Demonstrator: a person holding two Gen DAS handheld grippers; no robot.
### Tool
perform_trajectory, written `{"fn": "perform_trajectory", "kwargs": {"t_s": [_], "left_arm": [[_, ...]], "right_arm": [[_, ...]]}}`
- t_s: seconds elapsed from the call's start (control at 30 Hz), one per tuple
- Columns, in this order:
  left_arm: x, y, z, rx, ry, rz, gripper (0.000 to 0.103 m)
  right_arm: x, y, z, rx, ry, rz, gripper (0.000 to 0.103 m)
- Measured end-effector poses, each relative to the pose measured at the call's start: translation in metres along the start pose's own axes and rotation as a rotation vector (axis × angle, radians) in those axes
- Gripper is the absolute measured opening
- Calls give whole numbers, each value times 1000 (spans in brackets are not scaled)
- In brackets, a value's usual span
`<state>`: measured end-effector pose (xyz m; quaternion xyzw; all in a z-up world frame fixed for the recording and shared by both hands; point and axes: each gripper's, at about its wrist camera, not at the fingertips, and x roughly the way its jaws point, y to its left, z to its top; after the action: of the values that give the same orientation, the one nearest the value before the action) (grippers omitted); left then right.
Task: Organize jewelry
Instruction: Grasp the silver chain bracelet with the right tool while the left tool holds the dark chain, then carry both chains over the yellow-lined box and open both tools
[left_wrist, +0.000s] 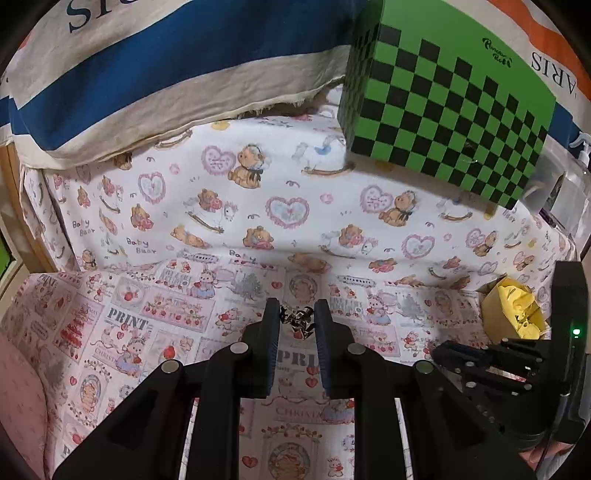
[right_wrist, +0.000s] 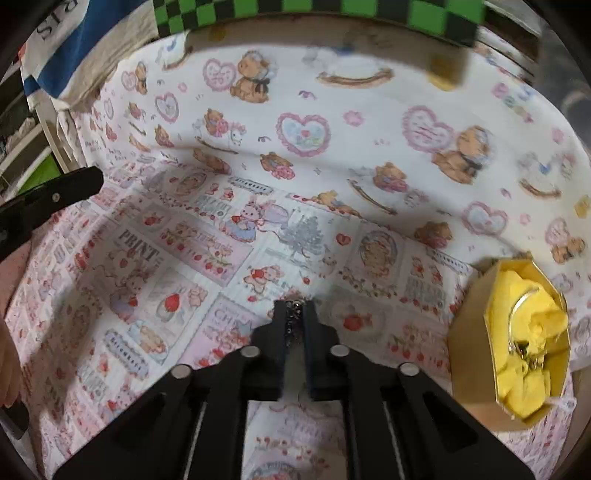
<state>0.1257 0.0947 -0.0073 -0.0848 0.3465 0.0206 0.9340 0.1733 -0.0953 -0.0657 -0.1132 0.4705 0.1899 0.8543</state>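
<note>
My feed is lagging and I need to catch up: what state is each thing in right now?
Left gripper: jaws open around a silver jewelry piece lying on the cloth.
Right gripper: shut on a chain.
Yellow box: open, lid off, yellow padding inside with a ring-like piece lying on it.
Green checkered box: closed, standing at the back.

The left wrist camera sits low behind its own fingers, close above the pink printed cloth (left_wrist: 122, 332), facing toward the green checkered box (left_wrist: 443, 122) at one o'clock, with the yellow-lined box (left_wrist: 513, 310) at three o'clock. The right wrist camera rides just as low and near, facing the same way, the checkered box (right_wrist: 295, 11) at twelve o'clock and the yellow-lined box (right_wrist: 476, 332) at four o'clock. Both views share the two cloths, including the bear-print cloth (left_wrist: 295, 206), and both boxes.
</note>
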Motion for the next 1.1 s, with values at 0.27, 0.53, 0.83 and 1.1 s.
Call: {"fn": "perform_trajectory", "kwargs": {"t_s": [0.27, 0.53, 0.83, 1.1], "left_arm": [[-11, -3, 0, 10, -27, -7, 18], [-14, -3, 0, 11, -37, -4, 18], [-36, -17, 1, 47, -82, -38, 18], [-82, -62, 3, 110, -151, -118, 18]], "right_arm": [[-43, -16, -11, 44, -67, 24, 4], [-91, -21, -20, 57, -170, 50, 4], [-158, -44, -13, 102, -356, 23, 4], [-192, -72, -20, 127, -468, -80, 4]]}}
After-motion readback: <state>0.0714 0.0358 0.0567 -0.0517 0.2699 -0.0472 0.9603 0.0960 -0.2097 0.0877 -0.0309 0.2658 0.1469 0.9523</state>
